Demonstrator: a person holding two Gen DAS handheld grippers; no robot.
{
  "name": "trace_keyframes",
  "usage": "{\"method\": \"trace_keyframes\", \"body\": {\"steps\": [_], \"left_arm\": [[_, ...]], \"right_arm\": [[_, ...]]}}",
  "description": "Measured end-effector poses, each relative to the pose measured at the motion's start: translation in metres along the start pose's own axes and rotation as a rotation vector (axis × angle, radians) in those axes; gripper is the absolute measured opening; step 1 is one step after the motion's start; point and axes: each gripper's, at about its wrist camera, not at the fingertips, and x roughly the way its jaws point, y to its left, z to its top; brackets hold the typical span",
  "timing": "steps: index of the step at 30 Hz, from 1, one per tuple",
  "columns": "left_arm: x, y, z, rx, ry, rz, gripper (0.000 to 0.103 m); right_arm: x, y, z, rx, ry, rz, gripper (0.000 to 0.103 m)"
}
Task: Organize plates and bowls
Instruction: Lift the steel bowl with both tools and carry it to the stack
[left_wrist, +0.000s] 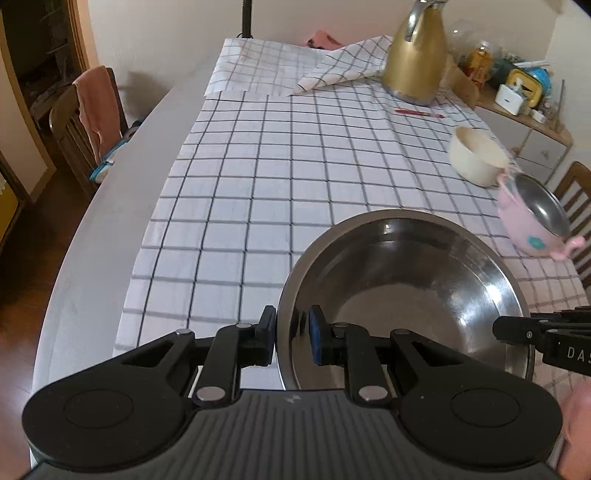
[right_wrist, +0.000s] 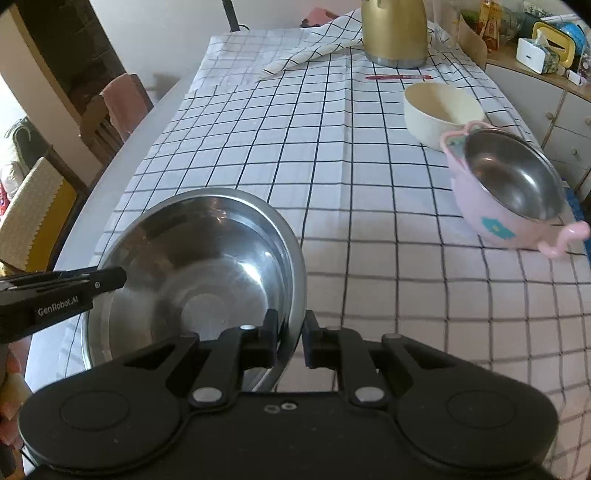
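Observation:
A wide steel basin (left_wrist: 406, 295) (right_wrist: 199, 273) is gripped by both grippers over the checked tablecloth. My left gripper (left_wrist: 291, 338) is shut on the basin's left rim, one finger outside and one inside. My right gripper (right_wrist: 290, 341) is shut on the opposite rim; its finger (left_wrist: 517, 328) shows at the right edge of the left wrist view. Farther right stand a cream bowl (left_wrist: 476, 157) (right_wrist: 439, 110) and a pink bowl with a steel lining and handles (left_wrist: 535, 218) (right_wrist: 509, 192).
A gold kettle (left_wrist: 413, 55) (right_wrist: 395, 33) and a red pen (left_wrist: 419, 113) (right_wrist: 397, 76) lie at the far end beside a folded checked cloth (left_wrist: 332, 70). Chairs (left_wrist: 88, 114) stand along the left edge. A cluttered cabinet (right_wrist: 546, 85) is on the right.

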Motion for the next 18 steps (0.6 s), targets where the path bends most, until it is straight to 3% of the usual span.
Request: {"method": "trace_keyframes", "body": {"steps": [9,18], "left_arm": [[-0.049,-0.030,-0.052,-0.005,0.035,-0.013,0.018],[-0.079,-0.049,-0.102,-0.030,0.047,0.004,0.018]], "right_arm": [[-0.052,-0.014,-0.053,0.005,0.026,0.017,0.013],[-0.078,-0.025,-0.105,-0.015,0.049,0.043,0.013]]}}
